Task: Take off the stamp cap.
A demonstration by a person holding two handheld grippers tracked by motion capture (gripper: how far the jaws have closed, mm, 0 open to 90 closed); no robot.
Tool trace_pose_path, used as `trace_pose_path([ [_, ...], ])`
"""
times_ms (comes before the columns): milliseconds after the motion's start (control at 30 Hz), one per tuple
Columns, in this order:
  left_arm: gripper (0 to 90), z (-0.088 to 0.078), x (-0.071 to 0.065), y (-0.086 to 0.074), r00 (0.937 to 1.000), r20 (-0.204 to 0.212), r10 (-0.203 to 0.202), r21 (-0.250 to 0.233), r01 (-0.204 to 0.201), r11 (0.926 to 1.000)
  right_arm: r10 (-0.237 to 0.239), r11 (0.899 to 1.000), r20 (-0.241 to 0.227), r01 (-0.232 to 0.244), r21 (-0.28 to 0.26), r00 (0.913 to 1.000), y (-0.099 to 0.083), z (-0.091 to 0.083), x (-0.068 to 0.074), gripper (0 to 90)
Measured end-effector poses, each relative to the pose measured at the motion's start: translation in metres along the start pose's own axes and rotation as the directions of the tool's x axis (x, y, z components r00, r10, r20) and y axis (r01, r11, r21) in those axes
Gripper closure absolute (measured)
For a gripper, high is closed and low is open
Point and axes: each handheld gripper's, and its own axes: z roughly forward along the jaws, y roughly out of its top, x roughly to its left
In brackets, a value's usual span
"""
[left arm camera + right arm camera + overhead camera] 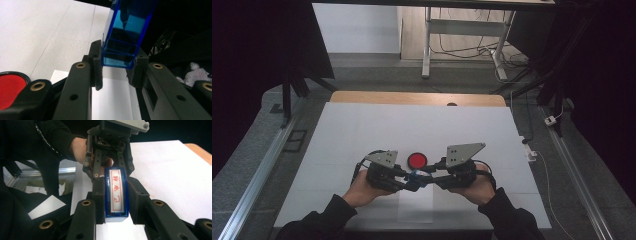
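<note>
Both grippers are clamped on the blue stamp, left gripper on one end, right gripper on the other. Red ink pad sits just beyond them, so inking looks still undone.

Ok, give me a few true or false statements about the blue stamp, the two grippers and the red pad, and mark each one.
1. Both grippers clamp the blue stamp at once. True: the left gripper grips one end and the right gripper the other.
2. The red pad lies on the white table just beyond the grippers. True.
3. The stamp's face shows green lettering. False: the characters and their frame are red on white.
4. The stamp's body is opaque yellow. False: it is see-through blue plastic.
5. The left gripper rests open on the table. False: its jaws are shut on the stamp.
</note>
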Motion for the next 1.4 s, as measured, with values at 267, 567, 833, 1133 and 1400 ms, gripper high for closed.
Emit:
trace_pose_path([
  [267,68.9,-0.004,0.002,-0.002,0.9998,-0.012,-0.012,-0.011,0.012,0.9999,-0.008,1.000,0.028,0.008,-0.017,0.9996,0.000,-0.002,0.001,70.9],
  [567,68.8,-0.004,-0.001,-0.001,0.9983,-0.057,0.013,0.014,-0.012,0.9998,0.022,1.000,0.040,-0.021,-0.012,0.9990,-0.002,-0.003,-0.002,70.9],
  [833,68.6,-0.001,-0.004,-0.001,0.9942,-0.103,0.029,0.049,-0.024,0.9985,0.049,0.998,0.059,-0.047,-0.030,0.9970,-0.002,-0.006,-0.004,70.8],
  [1133,68.5,-0.003,-0.008,-0.002,0.9874,-0.155,0.031,0.073,-0.020,0.9972,0.084,0.996,0.085,-0.081,-0.041,0.9928,-0.003,-0.008,-0.005,70.7],
  [1400,68.5,-0.009,-0.012,-0.003,0.9764,-0.216,0.010,0.097,0.011,0.9952,0.109,0.994,0.099,-0.106,-0.037,0.9890,-0.005,-0.010,-0.005,70.6],
])
